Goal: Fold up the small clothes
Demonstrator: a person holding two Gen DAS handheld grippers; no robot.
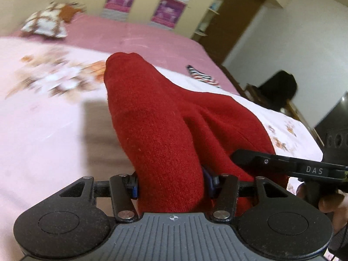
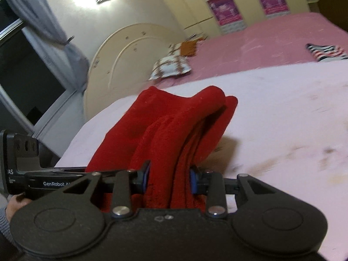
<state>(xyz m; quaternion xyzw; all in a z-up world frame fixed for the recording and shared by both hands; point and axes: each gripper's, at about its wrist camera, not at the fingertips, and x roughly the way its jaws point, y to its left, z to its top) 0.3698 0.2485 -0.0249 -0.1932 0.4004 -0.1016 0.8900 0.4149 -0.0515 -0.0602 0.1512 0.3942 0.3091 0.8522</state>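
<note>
Left wrist view shows the left gripper [image 1: 170, 183] with its blue-padded fingers [image 1: 134, 187] pinching a thick red knitted fleece garment [image 1: 156, 119], which rises out of the jaws and droops forward over the pale pink floral bedspread [image 1: 43, 117]. Coming in from the right side of that view, the right gripper [image 1: 237, 155] bites the same cloth close by. Right wrist view confirms this: the right gripper [image 2: 168, 178] has its blue pads [image 2: 145, 177] clamped on several bunched layers of the red garment [image 2: 174, 126], with the left gripper's body visible at the left edge. The garment is held up off the bed between both tools, its free end hanging toward the bedspread [image 2: 271, 113]. A small striped folded garment [image 2: 326, 52] lies well apart on the darker pink sheet [image 2: 250, 43], and a patterned pillow [image 2: 171, 67] rests near the cream headboard [image 2: 121, 43].

The cloth looks soft, light and limp, with a fuzzy surface that should grip well and not slip. It appears bulky when bunched, so layers could shift; holding it at the edges or corners would likely give a cleaner fold than gripping mid-fabric
</note>
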